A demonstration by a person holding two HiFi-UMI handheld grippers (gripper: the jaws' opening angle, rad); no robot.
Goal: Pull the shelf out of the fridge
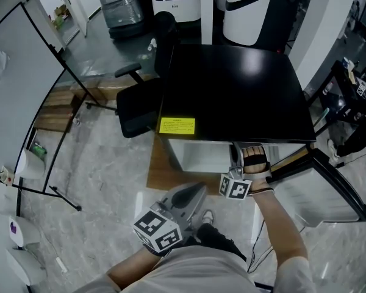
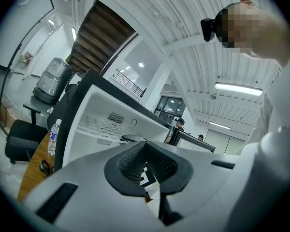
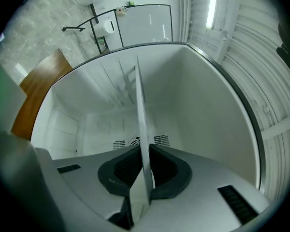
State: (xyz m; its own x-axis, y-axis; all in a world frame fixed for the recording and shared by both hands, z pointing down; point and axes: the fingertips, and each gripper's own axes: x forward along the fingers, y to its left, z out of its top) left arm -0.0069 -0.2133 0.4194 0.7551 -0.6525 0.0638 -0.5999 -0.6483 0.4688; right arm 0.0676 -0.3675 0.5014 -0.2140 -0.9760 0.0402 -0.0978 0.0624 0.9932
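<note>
A small black-topped fridge (image 1: 232,90) stands in front of me with its door (image 1: 332,191) swung open to the right. My right gripper (image 1: 236,163) reaches into the white compartment under the top's front edge, so its tips are hidden in the head view. In the right gripper view the thin clear shelf (image 3: 141,129) runs edge-on through the white interior (image 3: 203,105). The right gripper (image 3: 144,173) has both dark pads pressed on the shelf's front edge. My left gripper (image 1: 195,194) hangs low near my body, its jaws together, holding nothing (image 2: 146,167).
A black office chair (image 1: 137,102) stands just left of the fridge. A wooden board (image 1: 161,170) lies under the fridge's front left. A water bottle (image 2: 53,137) stands by the fridge's side. A whiteboard frame (image 1: 43,90) and its feet occupy the floor at left.
</note>
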